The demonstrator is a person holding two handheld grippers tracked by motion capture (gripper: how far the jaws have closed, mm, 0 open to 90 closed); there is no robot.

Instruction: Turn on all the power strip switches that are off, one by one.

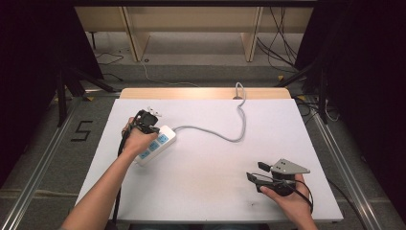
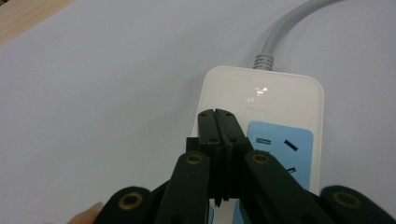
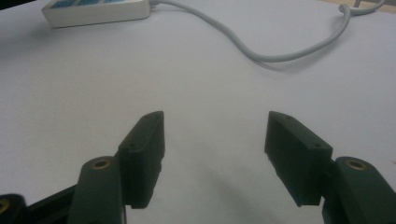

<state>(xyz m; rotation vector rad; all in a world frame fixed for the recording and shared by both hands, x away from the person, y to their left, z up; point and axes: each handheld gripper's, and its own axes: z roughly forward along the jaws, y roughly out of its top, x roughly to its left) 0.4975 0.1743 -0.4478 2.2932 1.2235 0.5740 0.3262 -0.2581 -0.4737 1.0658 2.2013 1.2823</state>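
**Risk: power strip shifts under a closed-jaw push**

The white power strip (image 1: 155, 144) lies flat on the left part of the white table (image 1: 210, 167), its grey cord (image 1: 225, 135) trailing toward the far edge. The left gripper (image 2: 217, 122) hovers over the strip's cord end, jaws pressed together and holding nothing. Pressing off-centre here could skid or pivot the strip, and cord tension could add to that. The right gripper (image 3: 215, 140) rests well apart, jaws spread and empty, providing no bracing.

Glossy white plastic power strip (image 2: 261, 100); matt white table (image 1: 215, 163).
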